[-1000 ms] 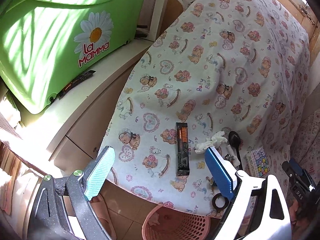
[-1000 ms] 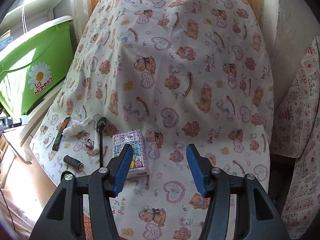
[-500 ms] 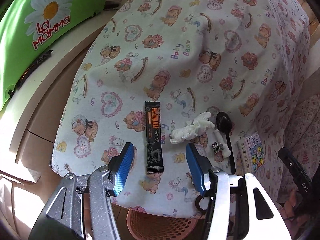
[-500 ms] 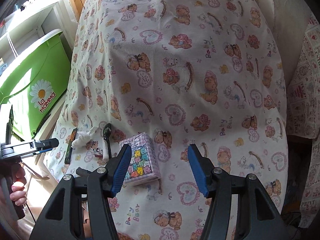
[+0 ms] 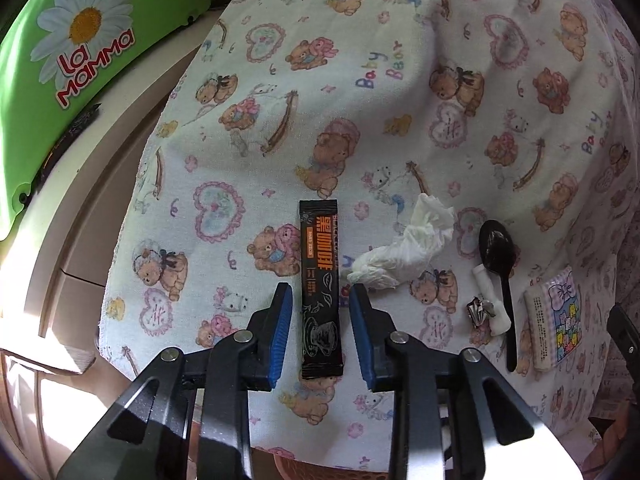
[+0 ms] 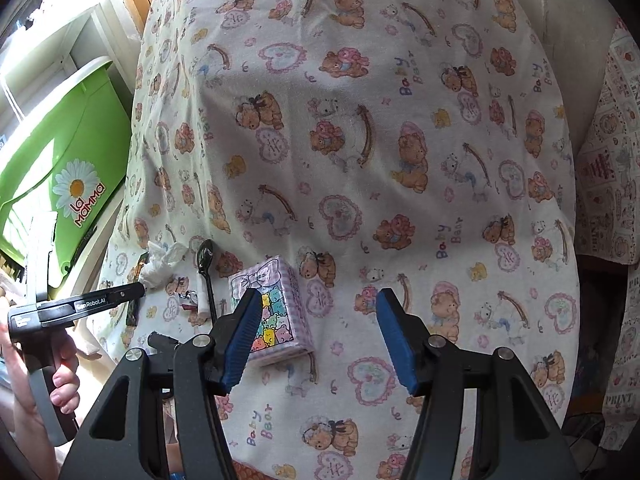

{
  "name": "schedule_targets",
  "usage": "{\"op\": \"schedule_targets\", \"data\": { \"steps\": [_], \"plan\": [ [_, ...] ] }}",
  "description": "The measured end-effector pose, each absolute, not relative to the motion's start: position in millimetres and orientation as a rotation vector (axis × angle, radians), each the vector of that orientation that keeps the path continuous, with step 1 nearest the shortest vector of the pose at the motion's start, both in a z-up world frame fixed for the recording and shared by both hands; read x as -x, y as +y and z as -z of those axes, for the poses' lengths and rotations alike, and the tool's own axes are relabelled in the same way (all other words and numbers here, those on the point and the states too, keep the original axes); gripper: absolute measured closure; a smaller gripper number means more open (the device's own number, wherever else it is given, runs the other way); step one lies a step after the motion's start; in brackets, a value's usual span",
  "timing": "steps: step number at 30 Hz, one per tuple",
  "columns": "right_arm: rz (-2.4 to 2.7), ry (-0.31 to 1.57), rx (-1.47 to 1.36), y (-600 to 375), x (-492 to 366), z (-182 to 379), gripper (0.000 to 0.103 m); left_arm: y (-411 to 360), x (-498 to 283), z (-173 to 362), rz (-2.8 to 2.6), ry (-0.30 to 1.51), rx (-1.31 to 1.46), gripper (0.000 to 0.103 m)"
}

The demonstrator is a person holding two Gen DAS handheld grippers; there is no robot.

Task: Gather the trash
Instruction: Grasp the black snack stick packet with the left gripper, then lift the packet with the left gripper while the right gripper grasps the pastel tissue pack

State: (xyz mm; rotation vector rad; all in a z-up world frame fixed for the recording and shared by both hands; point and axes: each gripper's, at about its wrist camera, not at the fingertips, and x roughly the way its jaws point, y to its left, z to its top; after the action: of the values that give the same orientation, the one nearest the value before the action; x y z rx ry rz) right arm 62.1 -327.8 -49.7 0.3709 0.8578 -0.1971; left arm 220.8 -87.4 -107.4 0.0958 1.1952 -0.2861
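Left tongs [image 5: 318, 330] are straddling the black sachet [image 5: 320, 280] near the desk's [image 5: 400, 60] front edge, partly open and gripping nothing, lined up to pinch it, while right tongs [image 6: 316, 340] are hovering wide open, empty, beside the tissue pack [image 6: 280, 312].

One sachet [image 5: 321, 288], one crumpled tissue [image 5: 404, 254], one spoon [image 5: 498, 268], one tissue pack [image 5: 554, 326], perhaps one foil scrap [image 5: 480, 310].

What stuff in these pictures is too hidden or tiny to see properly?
- Pink basket: left wrist view, mostly hidden under the cloth edge and the left tool.
- Small crumpled foil scrap: left wrist view, too small to identify.
- Black sachet: right wrist view, mostly covered by the left tool.
- Tissue pack: right wrist view, its left side hidden behind a right tool finger.
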Motion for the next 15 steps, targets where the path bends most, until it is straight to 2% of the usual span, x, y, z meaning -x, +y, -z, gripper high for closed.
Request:
{"op": "schedule_targets", "data": {
  "steps": [2, 15],
  "plan": [
    [0.169, 0.871, -0.366, -325.5, -63.7, 51.1, 0.041, -87.7, -220.6, 107.3, 0.281, 1.191, -0.114, 0.085],
    [0.137, 0.900, -0.020, -260.9, -84.7, 65.2, 0.032, -69.2, -191.5, 74.3, 0.274, 1.093, -0.115, 0.086]
  ]
}}
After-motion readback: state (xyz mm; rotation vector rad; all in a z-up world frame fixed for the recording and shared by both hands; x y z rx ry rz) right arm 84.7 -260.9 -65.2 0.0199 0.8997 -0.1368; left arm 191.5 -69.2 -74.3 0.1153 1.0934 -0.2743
